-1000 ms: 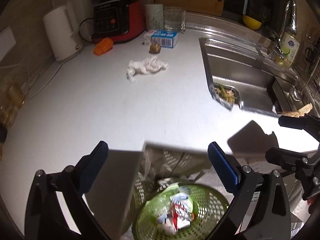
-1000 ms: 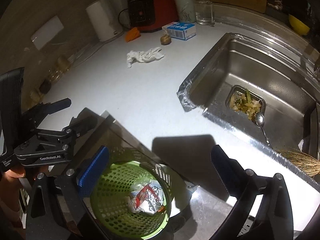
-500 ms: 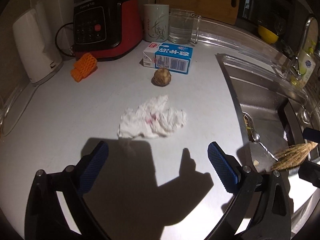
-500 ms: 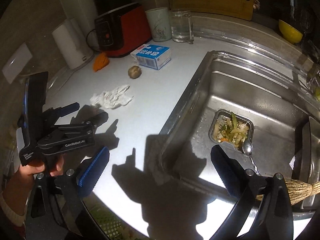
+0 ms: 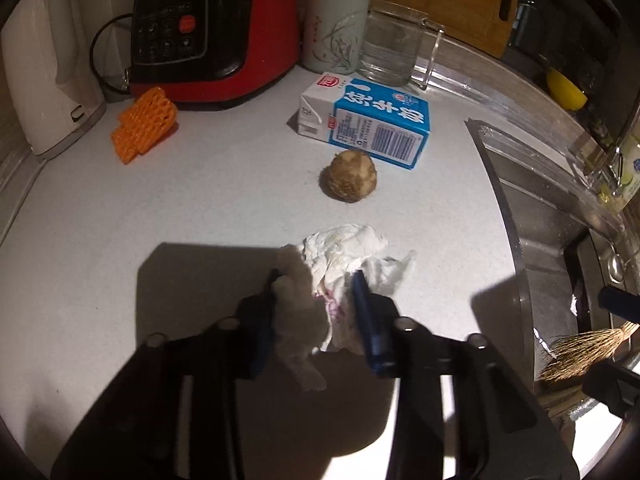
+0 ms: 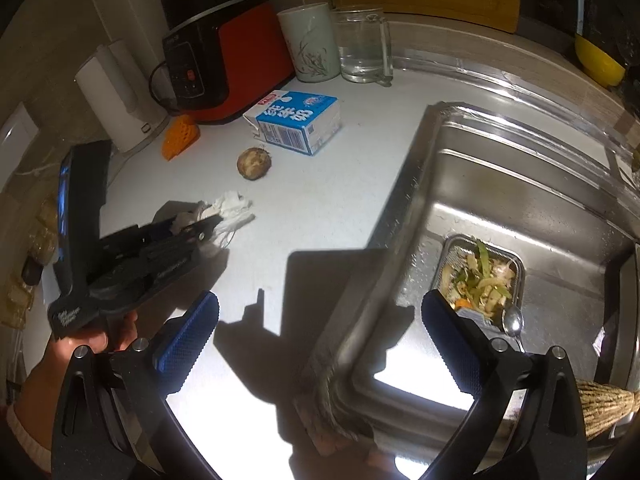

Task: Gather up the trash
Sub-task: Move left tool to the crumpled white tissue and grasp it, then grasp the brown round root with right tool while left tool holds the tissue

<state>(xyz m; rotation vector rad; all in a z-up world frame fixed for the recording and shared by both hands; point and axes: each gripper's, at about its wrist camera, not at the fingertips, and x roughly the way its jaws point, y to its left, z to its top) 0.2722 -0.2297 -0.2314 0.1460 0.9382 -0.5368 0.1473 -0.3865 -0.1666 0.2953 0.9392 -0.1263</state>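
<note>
The crumpled tissue (image 5: 352,256) (near the milk carton (image 5: 372,120)) was clamped by the left tongs (image 5: 316,300); the right tongs (image 6: 316,332) were held apart.

We see the left gripper (image 5: 316,292) with its fingers (image 5: 366,312) pressed together low down, while the right gripper (image 6: 320,320) hangs wide apart.
</note>
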